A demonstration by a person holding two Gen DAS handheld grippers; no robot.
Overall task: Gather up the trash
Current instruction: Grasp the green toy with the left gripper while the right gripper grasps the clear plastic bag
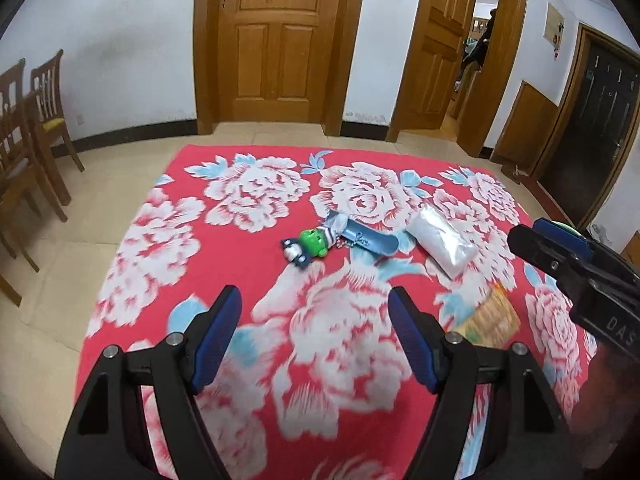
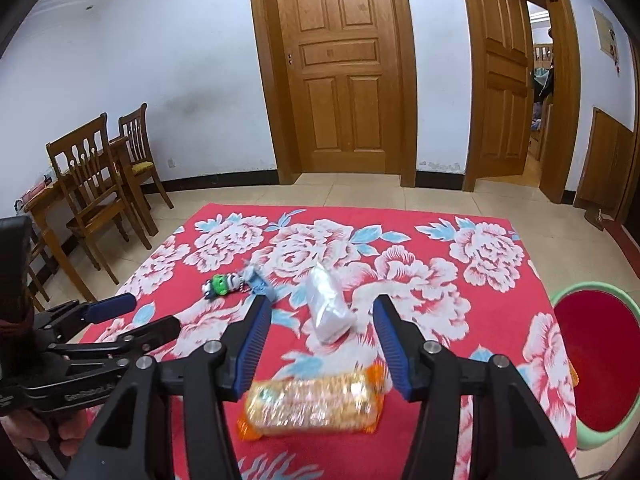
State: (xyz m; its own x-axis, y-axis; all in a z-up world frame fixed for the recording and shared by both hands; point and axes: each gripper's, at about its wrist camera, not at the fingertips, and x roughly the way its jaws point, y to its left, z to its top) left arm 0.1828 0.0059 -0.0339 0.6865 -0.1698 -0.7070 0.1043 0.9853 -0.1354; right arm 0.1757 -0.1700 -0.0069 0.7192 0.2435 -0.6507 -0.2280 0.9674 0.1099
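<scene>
Right tool agape above snack packet

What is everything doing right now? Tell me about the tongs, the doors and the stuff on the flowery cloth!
Left tongs: open, holding nothing.
Right tongs: open, above the snack pack.
Snack pack: lying flat, not gripped.
White pouch: lying on the cloth, untouched.
Green toy: lying on its side.
Bin: upright, nothing seen inside.
Middle door: shut.
Right door: open.
</scene>
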